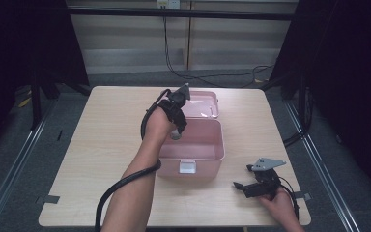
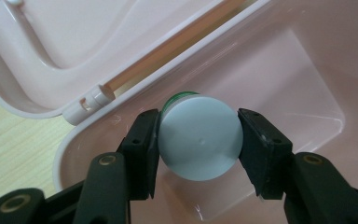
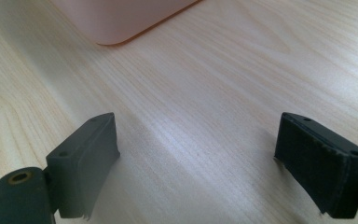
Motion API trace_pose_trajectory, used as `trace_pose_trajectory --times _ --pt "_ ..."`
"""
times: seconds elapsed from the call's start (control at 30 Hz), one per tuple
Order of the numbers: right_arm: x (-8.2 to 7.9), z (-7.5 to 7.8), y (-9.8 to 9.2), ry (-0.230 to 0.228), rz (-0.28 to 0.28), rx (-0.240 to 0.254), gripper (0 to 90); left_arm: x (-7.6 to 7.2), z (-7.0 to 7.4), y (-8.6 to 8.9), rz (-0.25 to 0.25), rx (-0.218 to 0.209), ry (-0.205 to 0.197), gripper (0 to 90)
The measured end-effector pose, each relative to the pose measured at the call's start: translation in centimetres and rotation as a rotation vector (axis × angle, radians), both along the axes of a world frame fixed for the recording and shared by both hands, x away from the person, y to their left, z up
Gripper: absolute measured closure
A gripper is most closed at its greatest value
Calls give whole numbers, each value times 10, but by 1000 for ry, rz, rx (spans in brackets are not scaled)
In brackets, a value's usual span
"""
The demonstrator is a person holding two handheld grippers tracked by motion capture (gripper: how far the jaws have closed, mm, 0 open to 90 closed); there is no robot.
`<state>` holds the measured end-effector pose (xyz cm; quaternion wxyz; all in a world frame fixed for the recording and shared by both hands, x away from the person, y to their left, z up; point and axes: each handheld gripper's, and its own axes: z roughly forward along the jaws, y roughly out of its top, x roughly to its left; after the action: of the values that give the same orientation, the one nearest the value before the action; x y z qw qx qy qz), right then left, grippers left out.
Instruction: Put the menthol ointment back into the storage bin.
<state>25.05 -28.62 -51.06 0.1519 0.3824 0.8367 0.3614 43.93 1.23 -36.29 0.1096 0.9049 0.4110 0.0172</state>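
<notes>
A pink plastic box (image 1: 207,150) stands open in the middle of the table, its lid (image 1: 203,104) folded back behind it. My left gripper (image 1: 176,133) hangs over the box's left rear corner, shut on a small round container with a pale blue-grey end (image 2: 200,137) and a green band behind it. That container is held above the box's bare inside (image 2: 303,93), near the hinge (image 2: 95,98). My right gripper (image 1: 241,186) rests low over the table at the front right, open with nothing between its jaws (image 3: 196,163). The box's corner (image 3: 121,23) lies ahead of it.
The light wooden table (image 1: 106,145) has bare surface left of the box and along its front edge. A white latch (image 1: 187,166) sits on the box's front wall. Black cables trail on the floor behind the table.
</notes>
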Motion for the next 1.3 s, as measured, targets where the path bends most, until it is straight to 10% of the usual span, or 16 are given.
trace_pose_trajectory --times 1.3 --pt "0 0 0 -2 -1 2 126 0 -51 -10 52 21 -17 504"
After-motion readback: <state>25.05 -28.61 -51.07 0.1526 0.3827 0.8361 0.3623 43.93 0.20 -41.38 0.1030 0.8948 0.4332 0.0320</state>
